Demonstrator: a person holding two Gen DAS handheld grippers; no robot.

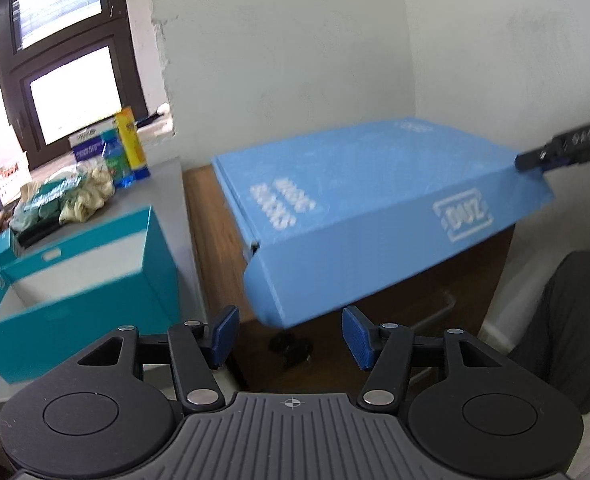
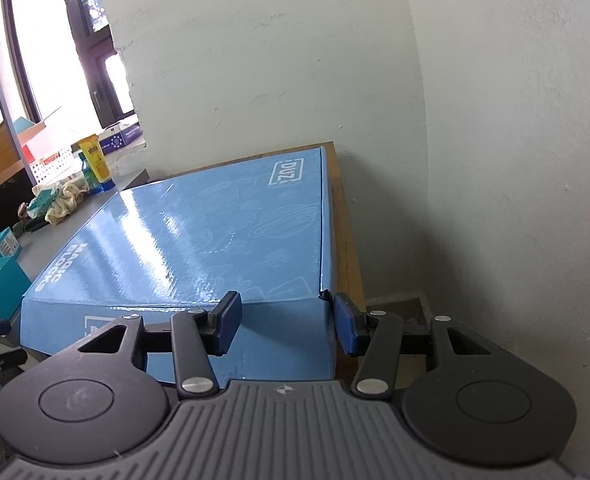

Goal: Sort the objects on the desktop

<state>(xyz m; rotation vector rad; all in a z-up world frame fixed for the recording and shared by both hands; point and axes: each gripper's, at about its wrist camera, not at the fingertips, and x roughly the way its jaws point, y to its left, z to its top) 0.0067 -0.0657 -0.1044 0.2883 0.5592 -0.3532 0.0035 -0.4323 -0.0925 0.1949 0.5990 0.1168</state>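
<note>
Holding: nothing in your left gripper (image 1: 291, 334), fingers half open.
Right gripper (image 2: 287, 326): half open, straddling the blue box (image 2: 199, 236) corner, not squeezing.

Glossy blue cardboard box (image 2: 199, 232) on a matt brown wooden cabinet (image 2: 345, 240), rough off-white plastered wall (image 2: 295, 60) behind
</note>
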